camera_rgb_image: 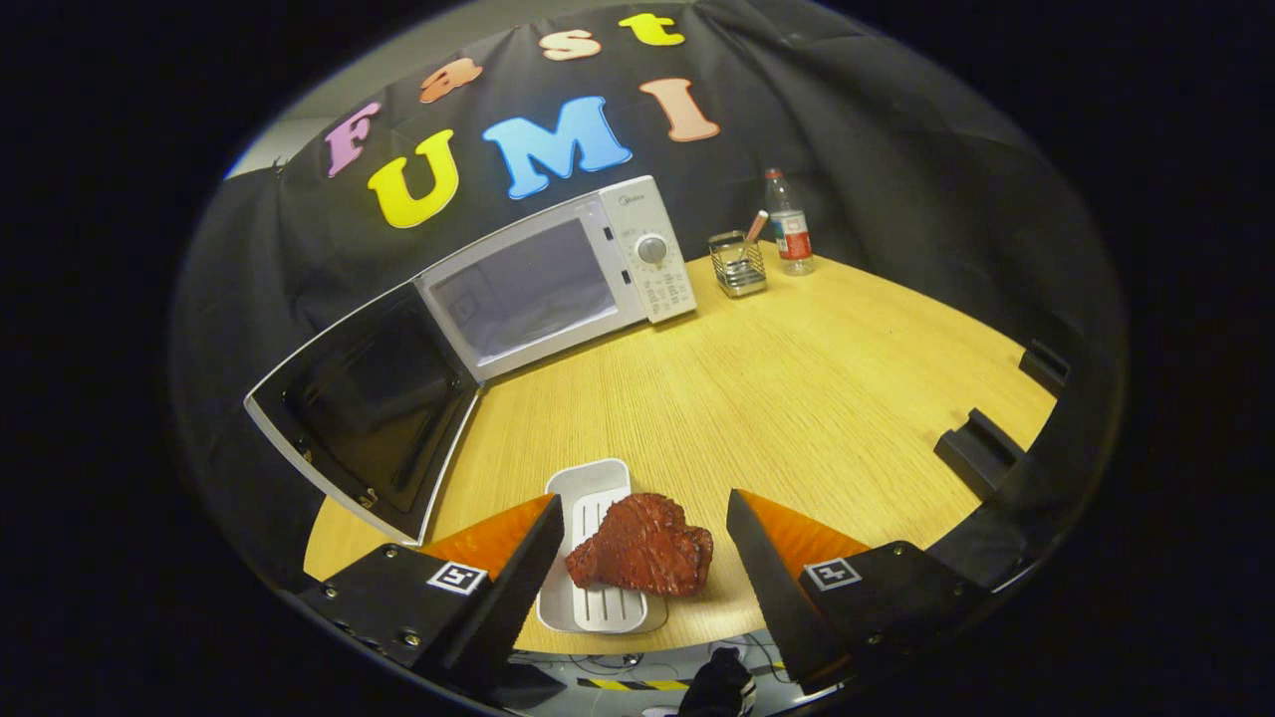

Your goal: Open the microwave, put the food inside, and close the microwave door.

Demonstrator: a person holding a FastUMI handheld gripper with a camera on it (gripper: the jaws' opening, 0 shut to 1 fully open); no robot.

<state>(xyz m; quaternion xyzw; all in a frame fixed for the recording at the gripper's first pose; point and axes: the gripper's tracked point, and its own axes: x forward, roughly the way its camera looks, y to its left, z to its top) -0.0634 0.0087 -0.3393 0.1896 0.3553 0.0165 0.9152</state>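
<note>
A white microwave point(558, 274) stands at the back of the round wooden table point(797, 378), its door point(364, 408) swung wide open to the left and its cavity showing. A reddish-brown steak point(642, 546) lies on a small white ridged tray point(590, 558) near the table's front edge. My gripper point(642, 533) is open, with the steak between its two fingers and a gap on each side. Neither finger touches the food.
Behind the microwave's control panel stand a wire holder point(738, 264) with a utensil and a clear plastic bottle point(790, 223). Two dark brackets point(981, 448) sit at the table's right edge. The open door reaches out over the table's left side.
</note>
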